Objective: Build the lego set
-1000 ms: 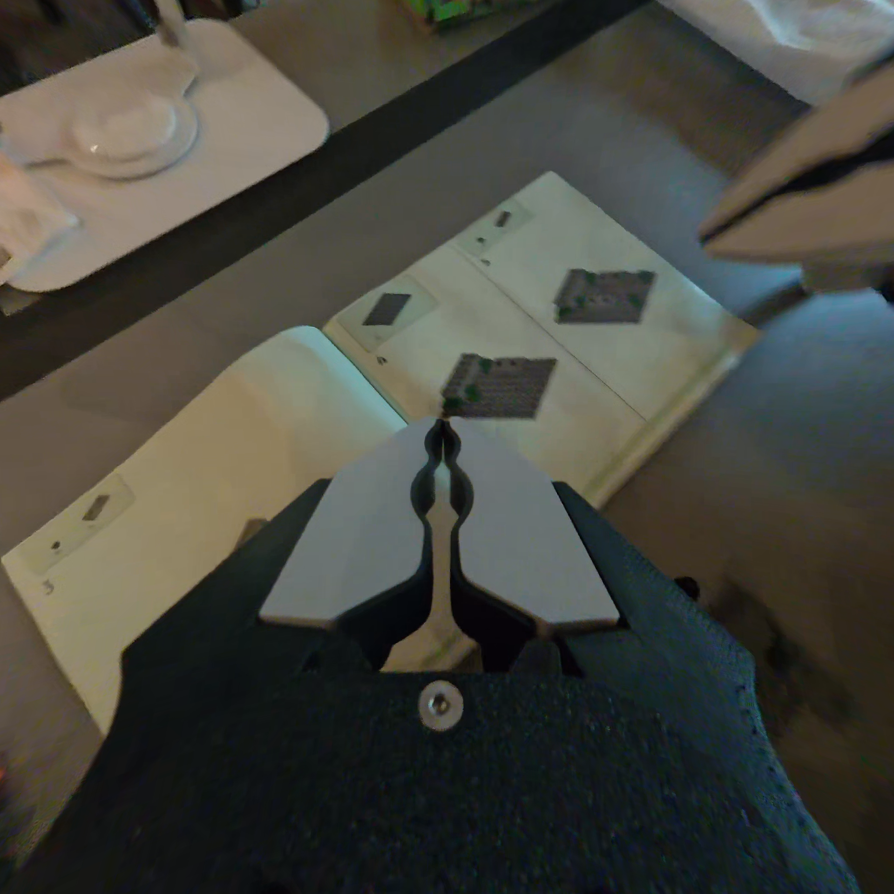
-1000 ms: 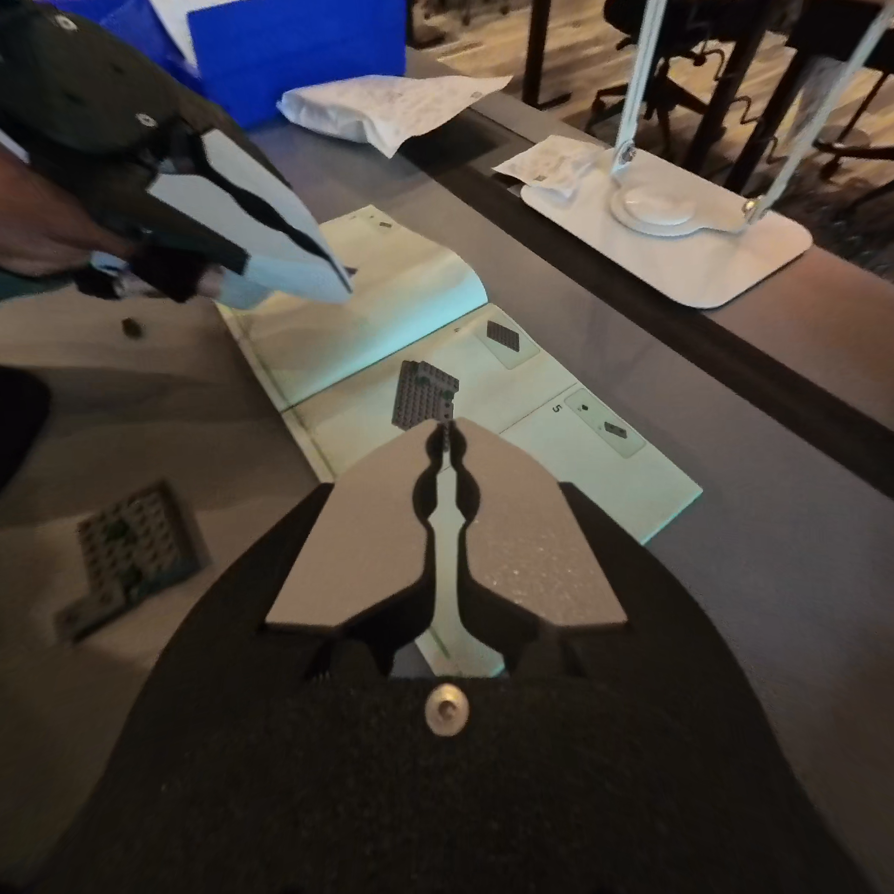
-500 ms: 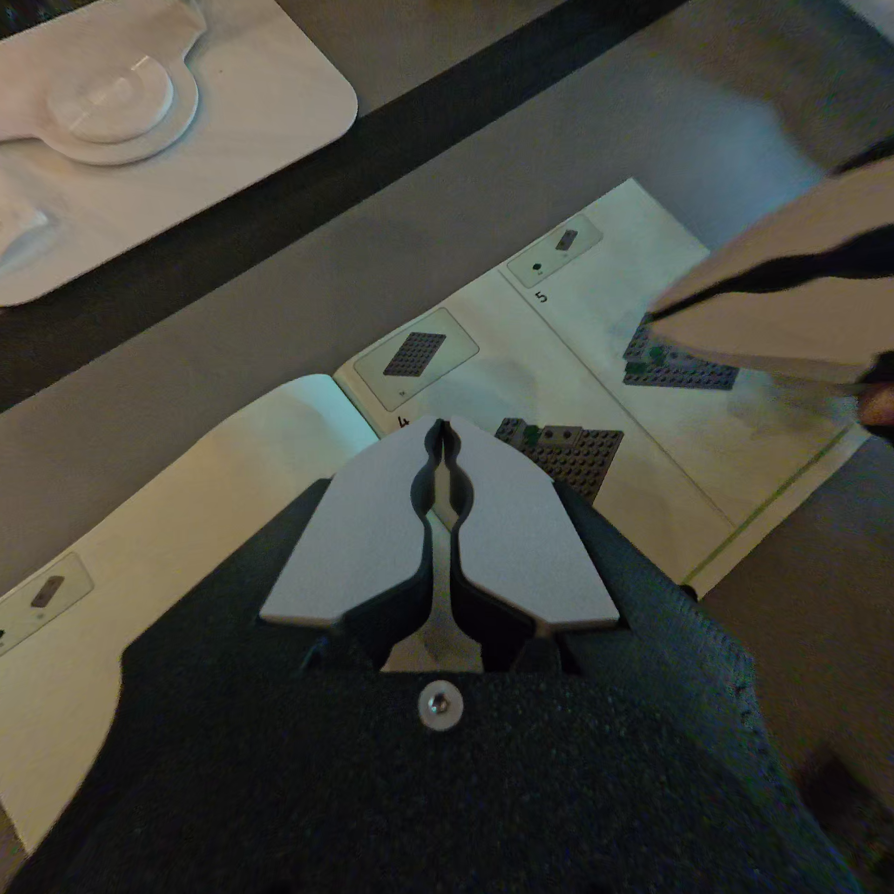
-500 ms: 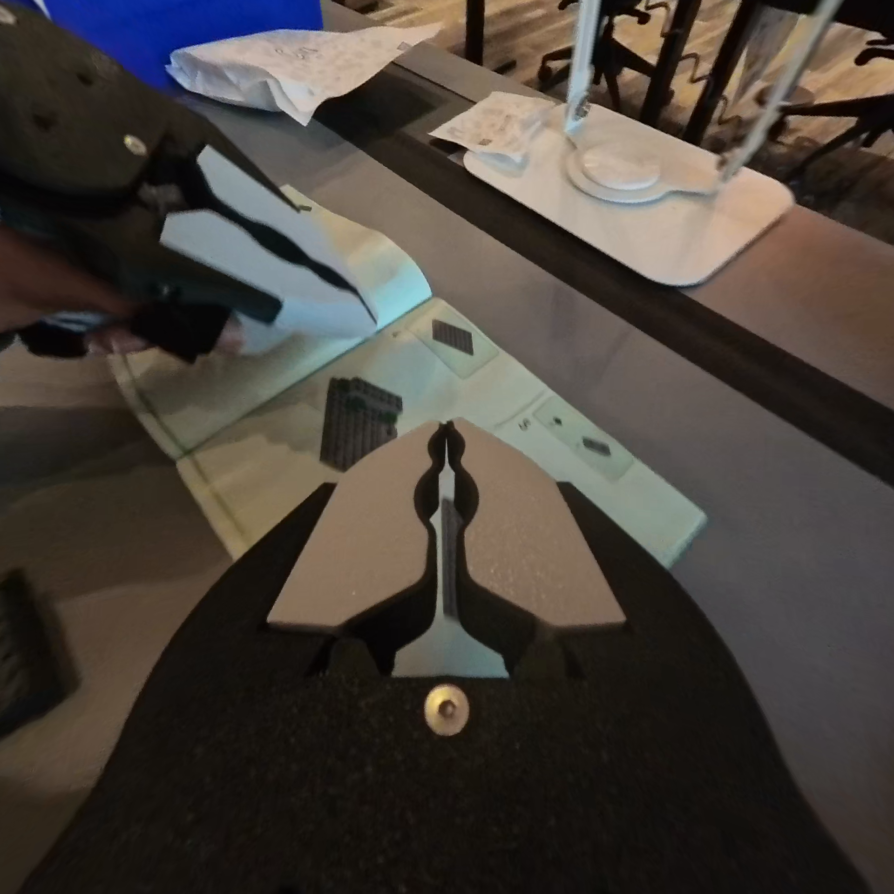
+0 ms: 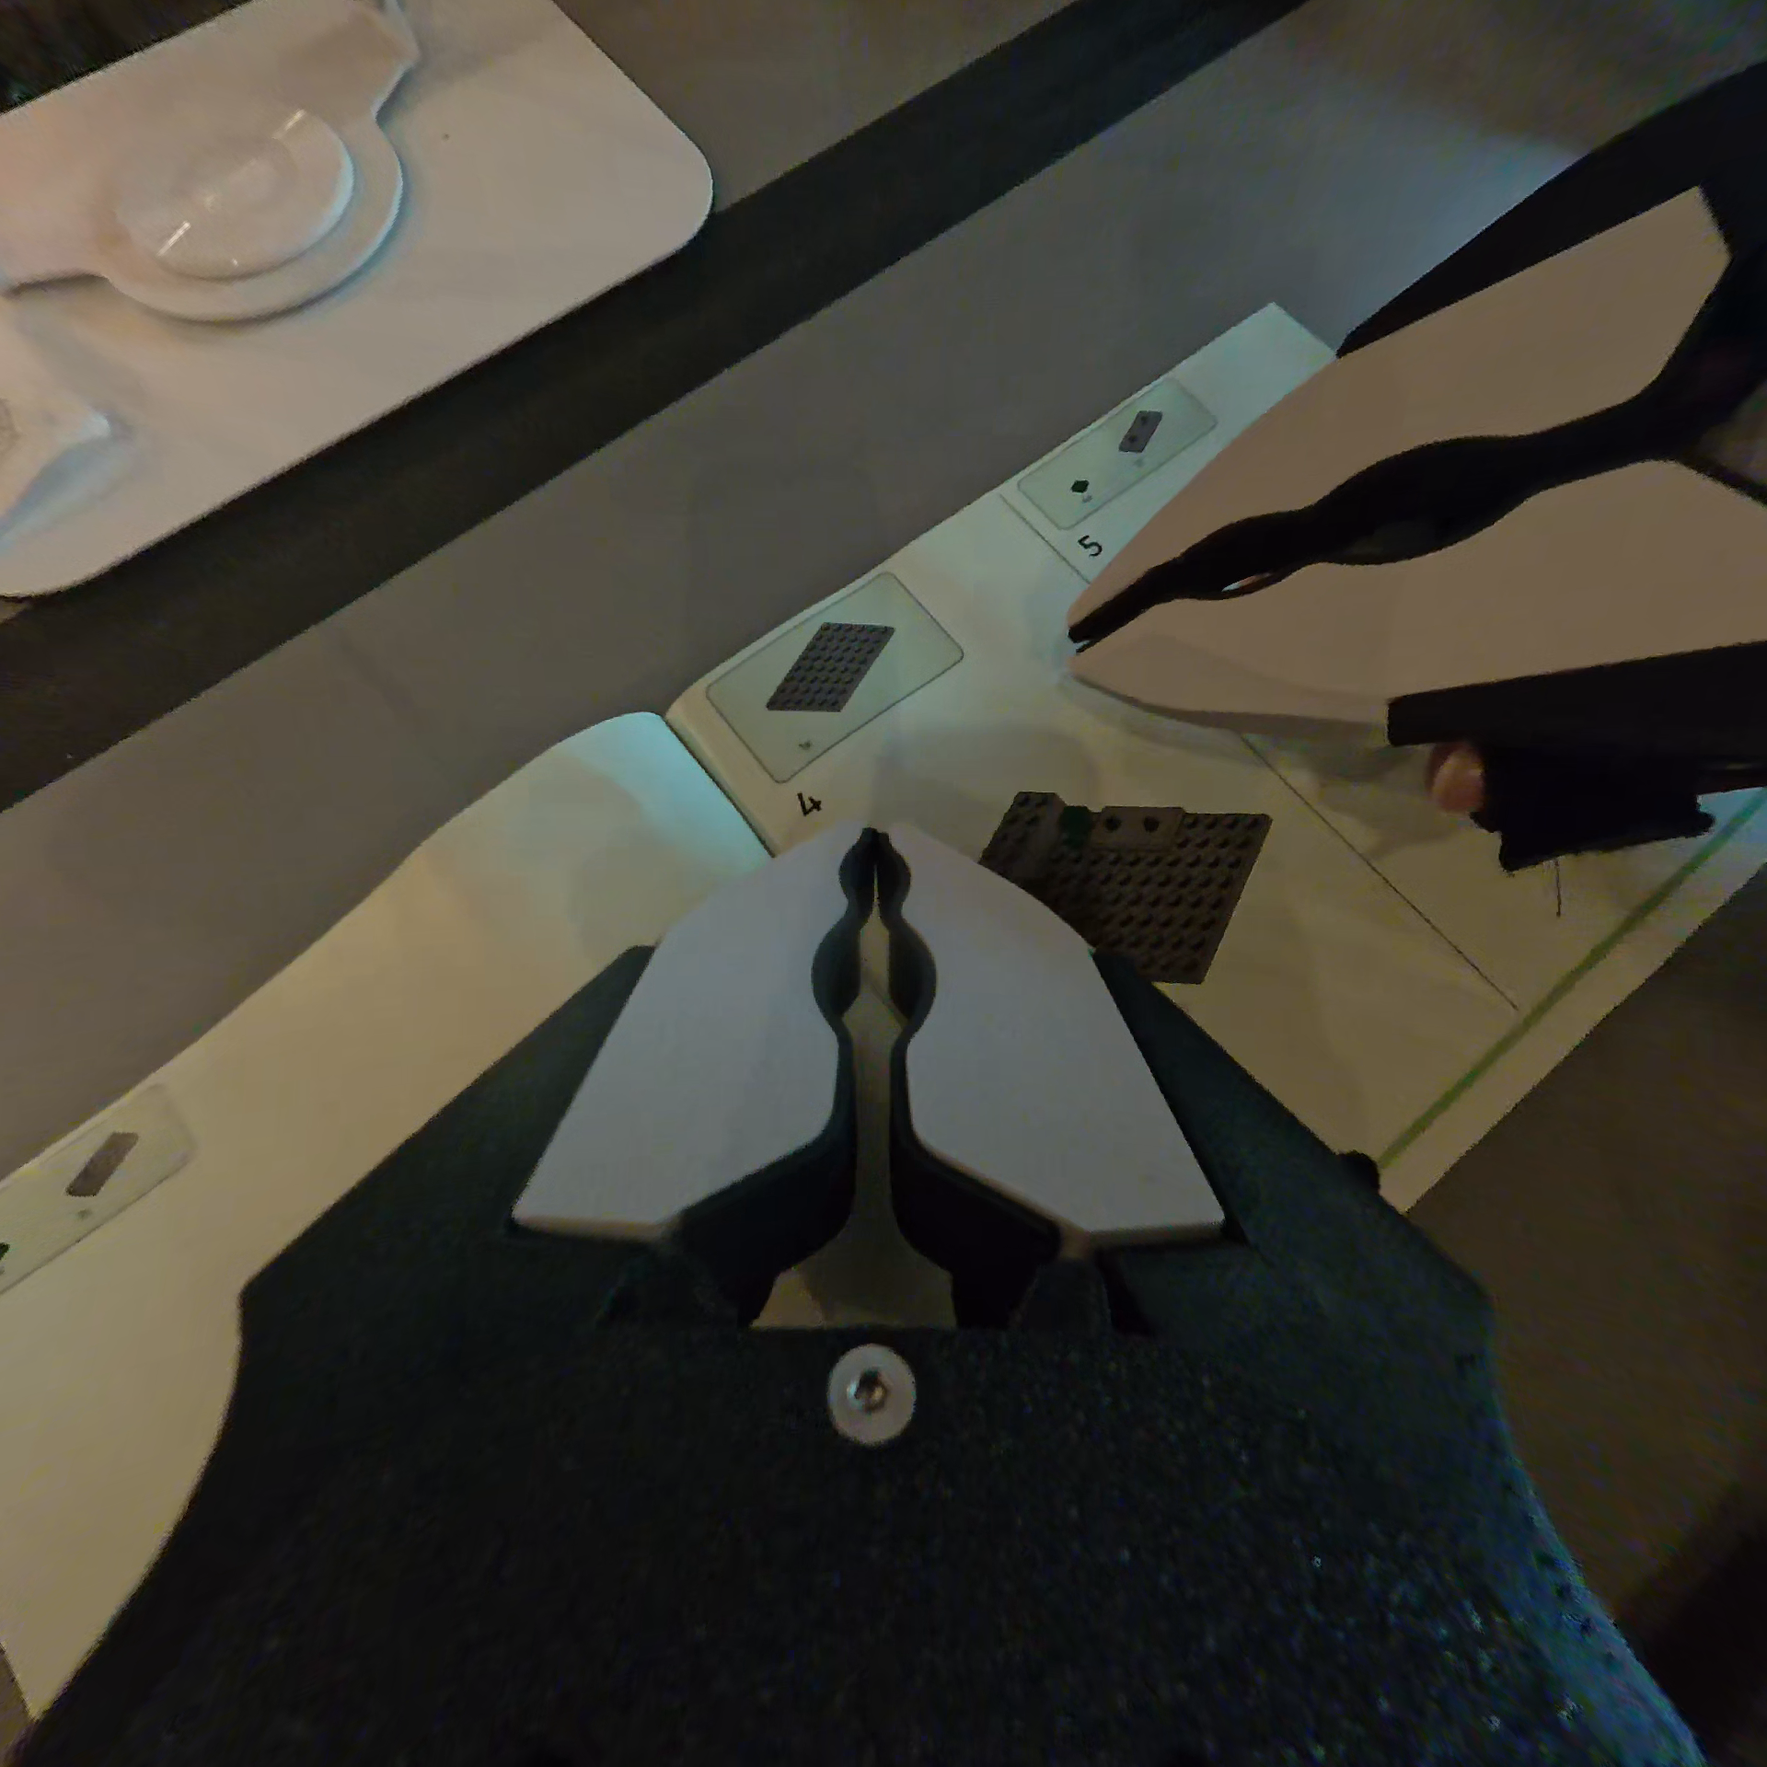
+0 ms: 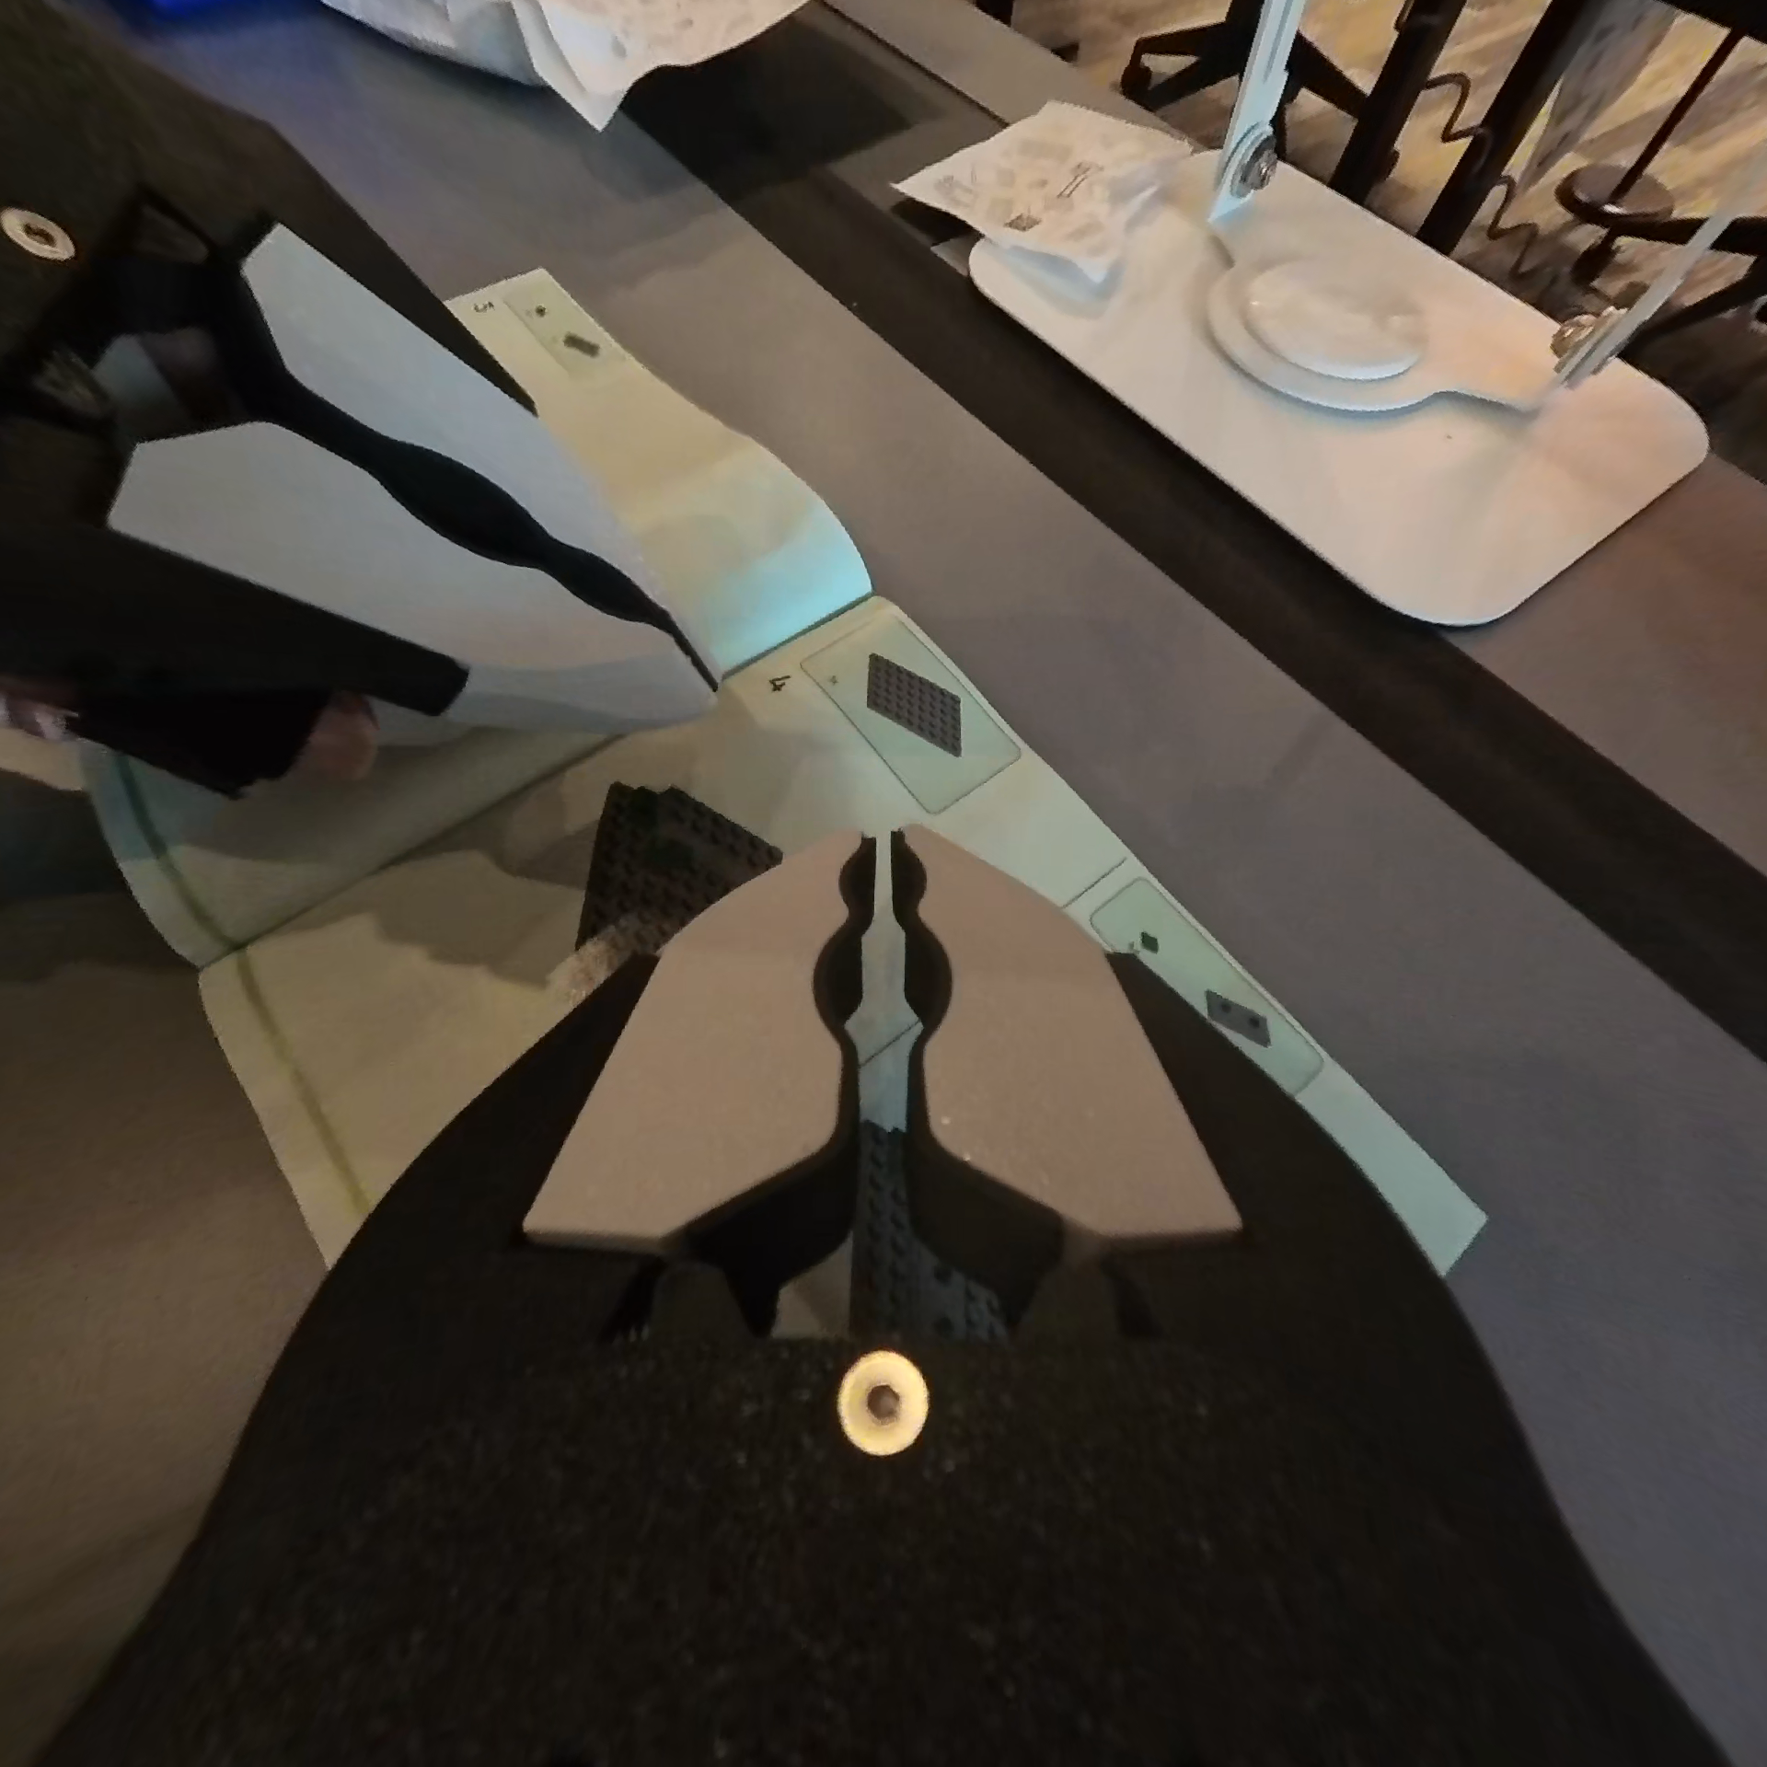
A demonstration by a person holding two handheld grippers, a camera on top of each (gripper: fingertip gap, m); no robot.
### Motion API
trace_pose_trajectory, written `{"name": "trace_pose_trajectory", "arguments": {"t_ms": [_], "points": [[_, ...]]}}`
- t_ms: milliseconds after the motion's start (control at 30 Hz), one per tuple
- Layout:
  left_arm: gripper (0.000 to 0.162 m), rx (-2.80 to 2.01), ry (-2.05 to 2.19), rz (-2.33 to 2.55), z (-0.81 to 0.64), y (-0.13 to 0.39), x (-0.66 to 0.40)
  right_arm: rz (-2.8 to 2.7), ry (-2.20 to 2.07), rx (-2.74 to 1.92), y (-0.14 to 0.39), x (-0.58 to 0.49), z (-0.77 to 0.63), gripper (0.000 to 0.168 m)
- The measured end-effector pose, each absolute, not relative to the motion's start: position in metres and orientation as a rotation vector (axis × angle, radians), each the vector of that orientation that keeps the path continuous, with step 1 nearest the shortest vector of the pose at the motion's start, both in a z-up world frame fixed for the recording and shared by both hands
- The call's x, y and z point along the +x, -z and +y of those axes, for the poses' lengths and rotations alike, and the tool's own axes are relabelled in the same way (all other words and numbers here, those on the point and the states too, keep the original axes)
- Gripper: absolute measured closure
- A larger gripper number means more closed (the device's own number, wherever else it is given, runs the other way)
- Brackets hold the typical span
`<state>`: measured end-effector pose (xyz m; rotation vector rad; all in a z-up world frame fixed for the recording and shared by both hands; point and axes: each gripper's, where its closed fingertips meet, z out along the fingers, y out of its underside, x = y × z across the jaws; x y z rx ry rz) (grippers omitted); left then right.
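Observation:
An open instruction booklet lies flat on the grey table, and it also shows in the right wrist view. Its pages carry printed pictures of a dark grey studded plate. My left gripper is shut and empty, low over the booklet's spine. My right gripper is shut and empty, low over the right-hand page. In the left wrist view the right gripper comes in from the right. In the right wrist view the left gripper comes in from the left, tips close to mine. No real brick is in view.
A white lamp base sits on the far table beyond a dark gap, and it also shows in the right wrist view. A printed bag lies on its corner. Crumpled white paper lies at the far left. About 5 cm separates my left fingertips from my right.
Both grippers have come lower and closer to the booklet and to each other. The grey studded plate on the table at the left has gone out of the right wrist view.

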<state>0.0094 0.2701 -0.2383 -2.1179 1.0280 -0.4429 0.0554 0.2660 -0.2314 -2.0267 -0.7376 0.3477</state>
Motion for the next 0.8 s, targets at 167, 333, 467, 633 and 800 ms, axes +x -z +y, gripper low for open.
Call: {"name": "trace_pose_trajectory", "arguments": {"t_ms": [167,333,467,633,800], "points": [[0.162,-2.104,0.433,1.028,0.269,0.235,0.009,-0.746,-0.348,-2.018,0.231,0.055,0.264,0.165],[0.162,-2.089,0.42,1.045,0.268,0.235,0.009,-0.765,-0.359,-2.01,0.225,0.061,0.26,0.162],[0.162,-2.078,0.41,1.052,0.269,0.234,0.008,-0.744,-0.38,-1.967,0.203,0.082,0.26,0.163],[0.162,-2.071,0.407,1.065,0.267,0.232,0.008,-0.685,-0.368,-1.912,0.18,0.112,0.266,0.164],[0.162,-2.029,0.379,1.099,0.263,0.227,0.009,-0.681,-0.37,-1.878,0.172,0.121,0.265,0.163]]}}
